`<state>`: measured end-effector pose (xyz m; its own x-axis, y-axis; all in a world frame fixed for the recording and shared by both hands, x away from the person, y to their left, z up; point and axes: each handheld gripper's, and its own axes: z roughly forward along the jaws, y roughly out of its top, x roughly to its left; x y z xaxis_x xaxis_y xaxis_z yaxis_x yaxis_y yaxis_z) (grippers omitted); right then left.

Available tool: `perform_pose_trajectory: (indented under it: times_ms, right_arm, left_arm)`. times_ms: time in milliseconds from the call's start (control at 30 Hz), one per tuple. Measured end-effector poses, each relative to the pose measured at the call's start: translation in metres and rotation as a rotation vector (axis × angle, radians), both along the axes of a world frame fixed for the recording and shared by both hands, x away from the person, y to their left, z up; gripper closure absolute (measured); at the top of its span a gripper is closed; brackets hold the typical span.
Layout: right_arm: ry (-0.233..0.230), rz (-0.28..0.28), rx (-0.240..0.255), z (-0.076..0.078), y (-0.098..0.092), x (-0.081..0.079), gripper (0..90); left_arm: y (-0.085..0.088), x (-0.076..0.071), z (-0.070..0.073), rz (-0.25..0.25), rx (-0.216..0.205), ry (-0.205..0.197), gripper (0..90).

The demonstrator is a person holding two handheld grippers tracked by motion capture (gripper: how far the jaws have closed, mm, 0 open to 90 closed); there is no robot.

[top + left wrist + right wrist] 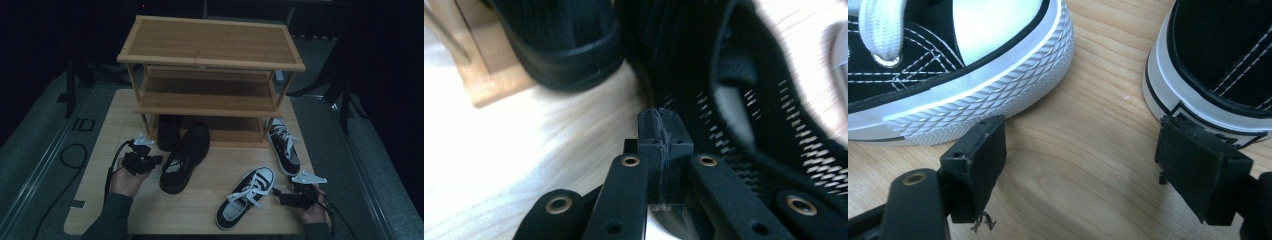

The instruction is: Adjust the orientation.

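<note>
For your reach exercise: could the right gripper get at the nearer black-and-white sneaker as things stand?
Probably yes: the right gripper is open, the sneaker's toe lies just ahead of it, with bare table between.

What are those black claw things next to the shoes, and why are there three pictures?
A person holds a grabbing tool in each hand: the left gripper and the right gripper. One picture looks down from above the wooden table. The other two come from small cameras riding on the tools. On the table stand a shoe rack, two black shoes and two black-and-white sneakers. The left tool's fingers are shut beside a black shoe, holding nothing. The right tool's fingers are open between the sneakers.
</note>
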<state>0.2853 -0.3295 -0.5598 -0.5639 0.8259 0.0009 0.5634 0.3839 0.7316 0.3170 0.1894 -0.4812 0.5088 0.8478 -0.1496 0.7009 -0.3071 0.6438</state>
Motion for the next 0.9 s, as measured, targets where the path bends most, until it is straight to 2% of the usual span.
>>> perform_pose_trajectory:
  times_ms: [167,433,567,900]
  right_arm:
    - [0.0,0.0,0.0,0.0,0.0,0.0,20.4]
    - [0.0,0.0,0.0,0.0,0.0,0.0,20.4]
    - [0.0,0.0,0.0,0.0,0.0,0.0,20.4]
    - [0.0,0.0,0.0,0.0,0.0,0.0,20.4]
  left_arm:
    - [0.003,-0.001,-0.02,0.008,0.024,0.05,89.3]
    - [0.0,-0.008,-0.04,-0.007,0.037,0.098,89.2]
    - [-0.002,-0.012,-0.044,0.0,0.048,0.101,89.3]
    - [-0.006,-0.02,-0.046,-0.002,0.043,0.102,89.3]
